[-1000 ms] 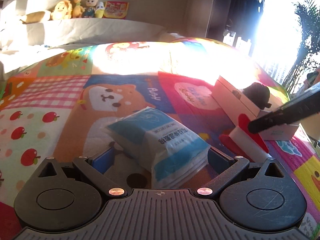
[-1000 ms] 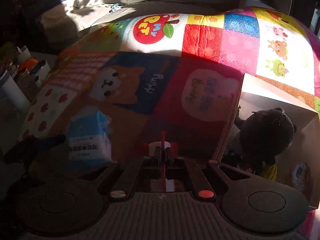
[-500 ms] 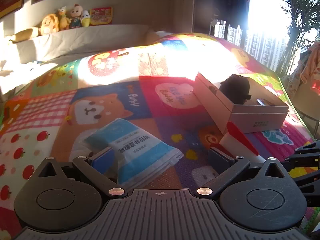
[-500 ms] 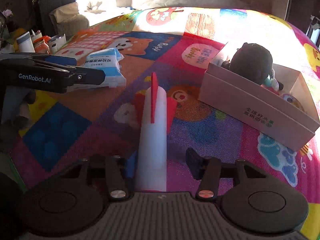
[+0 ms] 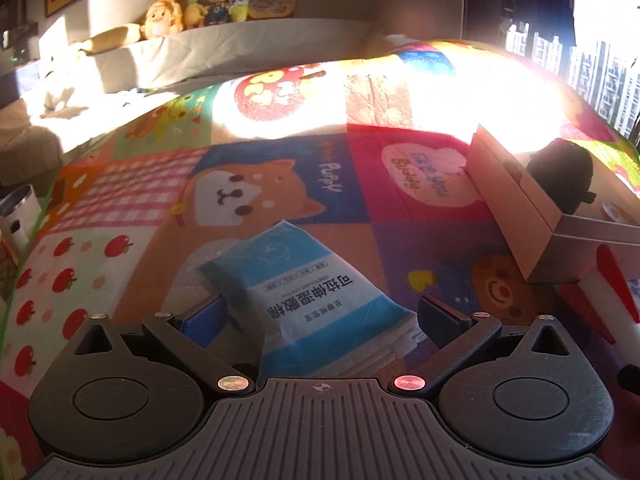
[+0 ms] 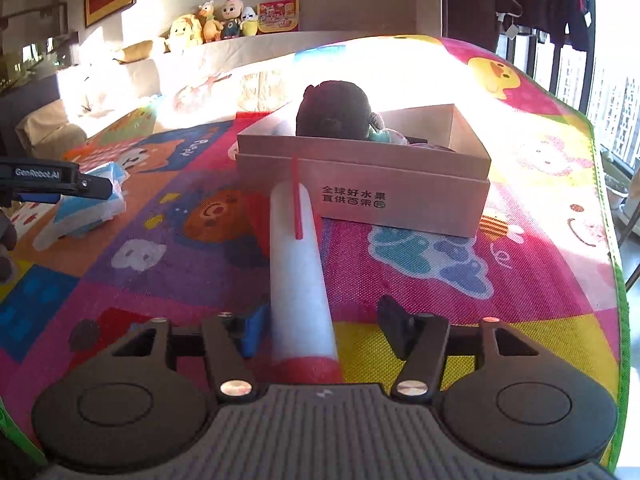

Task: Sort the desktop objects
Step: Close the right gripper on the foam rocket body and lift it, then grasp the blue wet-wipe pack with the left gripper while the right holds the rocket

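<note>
A blue and white wipes pack (image 5: 316, 300) lies on the colourful play mat between the open jaws of my left gripper (image 5: 320, 318); it also shows at the left of the right wrist view (image 6: 90, 210). A white foam rocket with red fins (image 6: 298, 280) lies on the mat between the open jaws of my right gripper (image 6: 324, 326), nose towards the cardboard box (image 6: 400, 196). The box holds a dark plush toy (image 6: 334, 110). In the left wrist view the box (image 5: 520, 216) and the rocket (image 5: 612, 300) are at the right.
The mat's right edge (image 6: 616, 280) drops off beside windows. A cushion ledge with several plush toys (image 5: 192, 8) runs along the back. A white cup (image 5: 18, 212) stands off the mat at the left.
The right gripper has turned so the rocket now points at the box. The left gripper has moved forward around the wipes pack. Both stay open.
</note>
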